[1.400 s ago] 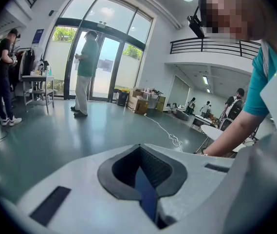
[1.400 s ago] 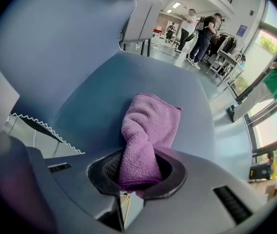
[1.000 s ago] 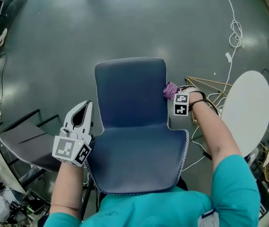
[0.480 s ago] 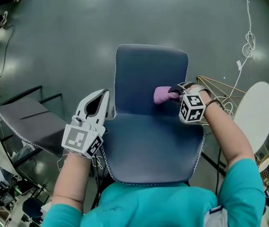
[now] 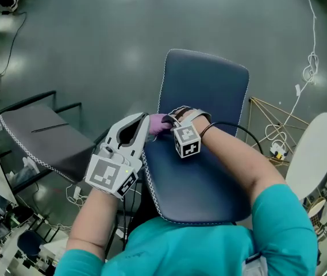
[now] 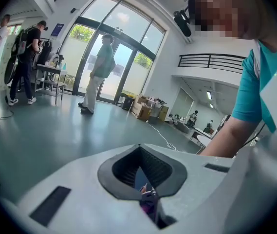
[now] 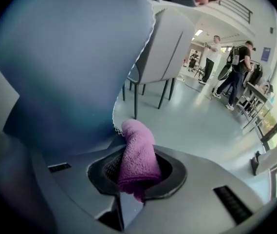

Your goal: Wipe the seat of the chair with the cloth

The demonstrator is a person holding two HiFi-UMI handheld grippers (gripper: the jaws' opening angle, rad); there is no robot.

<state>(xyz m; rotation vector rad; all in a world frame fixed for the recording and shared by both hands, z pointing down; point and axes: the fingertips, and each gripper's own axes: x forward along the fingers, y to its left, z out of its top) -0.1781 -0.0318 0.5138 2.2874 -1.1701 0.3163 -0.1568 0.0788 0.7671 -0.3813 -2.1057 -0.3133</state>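
Note:
The blue chair seat point(image 5: 209, 180) lies below me, its backrest point(image 5: 209, 88) pointing away. My right gripper point(image 5: 166, 120) reaches across to the seat's left edge, shut on a purple cloth point(image 5: 157, 123) that is pressed onto the seat. In the right gripper view the rolled cloth point(image 7: 136, 155) sticks out between the jaws of the right gripper point(image 7: 134, 182), against the blue chair surface point(image 7: 65, 57). My left gripper point(image 5: 143, 121) sits just off the seat's left edge, jaws shut and empty, its tip close to the cloth. Through the left gripper point(image 6: 146, 191) jaws a sliver of purple shows.
A second grey seat point(image 5: 37, 132) on a black frame stands to the left. A white round table point(image 5: 310, 154), a wire frame point(image 5: 266, 117) and a white cable point(image 5: 311, 62) lie to the right. Several people point(image 6: 101, 67) stand far across the hall. A grey chair point(image 7: 165, 43) stands nearby.
My right gripper has swept the cloth leftward across the chair, from its right edge to its left edge beside the left gripper. The head view has shifted left.

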